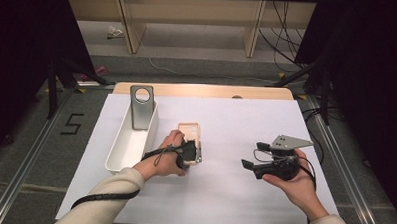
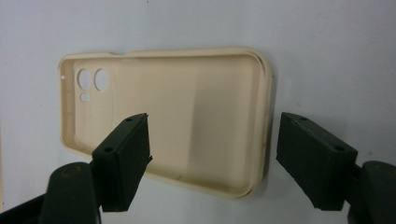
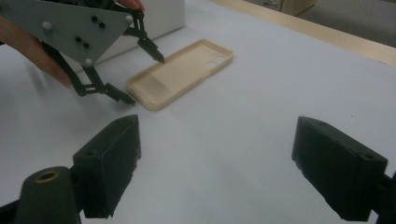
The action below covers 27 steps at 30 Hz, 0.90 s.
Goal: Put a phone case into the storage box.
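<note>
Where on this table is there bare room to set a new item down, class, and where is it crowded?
Bare: the white sheet between the phone case and the right tongs, the far right stretch, and the near edge between the forearms. Crowded: the left side, where the white bin holding a metal plate sits beside the case, with the left tongs open over it.

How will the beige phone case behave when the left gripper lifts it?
The phone case is a thin open shell, so probably light and somewhat bendy. Its smooth wall may slip between the pads. Lying flat, it shouldn't roll.
</note>
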Tool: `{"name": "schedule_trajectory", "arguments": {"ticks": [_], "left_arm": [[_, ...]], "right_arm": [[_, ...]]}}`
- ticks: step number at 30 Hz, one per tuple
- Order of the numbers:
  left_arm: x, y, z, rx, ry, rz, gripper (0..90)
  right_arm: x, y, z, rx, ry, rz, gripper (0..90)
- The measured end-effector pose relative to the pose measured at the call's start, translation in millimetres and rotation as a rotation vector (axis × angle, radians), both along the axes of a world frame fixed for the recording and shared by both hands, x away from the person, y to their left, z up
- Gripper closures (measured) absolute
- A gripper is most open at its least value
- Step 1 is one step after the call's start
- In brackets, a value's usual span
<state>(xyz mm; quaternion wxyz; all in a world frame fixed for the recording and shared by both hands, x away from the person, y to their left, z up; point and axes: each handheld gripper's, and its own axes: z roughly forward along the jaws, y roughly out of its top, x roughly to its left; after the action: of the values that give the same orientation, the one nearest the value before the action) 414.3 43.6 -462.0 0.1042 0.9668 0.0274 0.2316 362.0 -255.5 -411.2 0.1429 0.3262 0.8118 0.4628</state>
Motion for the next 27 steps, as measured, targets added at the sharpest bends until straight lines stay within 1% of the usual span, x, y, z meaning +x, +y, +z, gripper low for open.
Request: {"name": "schedule_trajectory", "arguments": {"ticks": [3, 4, 6, 11, 14, 16, 18, 20, 22, 25, 27], "left_arm": [[0.7, 0.7, -0.9, 0.000, 0.004, 0.002, 26.4], [0.4, 1.0, -1.7, -0.003, 0.012, 0.010, 26.6], [0.9, 1.0, -1.8, -0.004, 0.016, 0.009, 27.0], [3.0, 0.3, -0.7, 0.003, 0.019, -0.004, 29.9], [3.9, 0.1, -0.7, 0.003, 0.034, -0.007, 32.5], [3.5, -0.1, -0.9, 0.003, 0.050, -0.004, 35.5], [3.7, -0.5, -0.7, 0.008, 0.056, -0.008, 37.1], [4.5, -0.7, 0.1, 0.016, 0.062, -0.021, 39.8], [4.4, -0.6, -0.1, 0.012, 0.078, -0.019, 42.8], [4.5, -1.0, 0.2, 0.016, 0.100, -0.033, 49.2], [4.9, -1.4, 0.6, 0.024, 0.110, -0.044, 51.8]], "right_arm": [[0.1, -0.1, -0.2, 0.001, 0.000, -0.001, 16.4], [0.2, -0.1, -0.1, 0.001, -0.001, -0.002, 16.4], [0.1, -0.4, 0.0, 0.002, -0.003, -0.003, 16.3], [0.3, -0.5, -0.2, 0.002, -0.001, -0.003, 16.4], [0.1, -0.1, -0.2, 0.004, -0.001, -0.002, 16.4], [0.1, -0.1, -0.1, 0.004, 0.000, -0.001, 16.3], [0.1, -0.1, -0.3, 0.003, 0.001, 0.000, 16.3], [0.0, -0.1, -0.2, 0.004, 0.001, 0.000, 16.4], [0.0, 0.0, -0.1, 0.004, 0.001, 0.001, 16.4], [-0.1, 0.2, -0.3, 0.003, 0.001, 0.002, 16.3], [-0.2, 0.4, -0.3, 0.003, 0.002, 0.002, 16.3]]}}
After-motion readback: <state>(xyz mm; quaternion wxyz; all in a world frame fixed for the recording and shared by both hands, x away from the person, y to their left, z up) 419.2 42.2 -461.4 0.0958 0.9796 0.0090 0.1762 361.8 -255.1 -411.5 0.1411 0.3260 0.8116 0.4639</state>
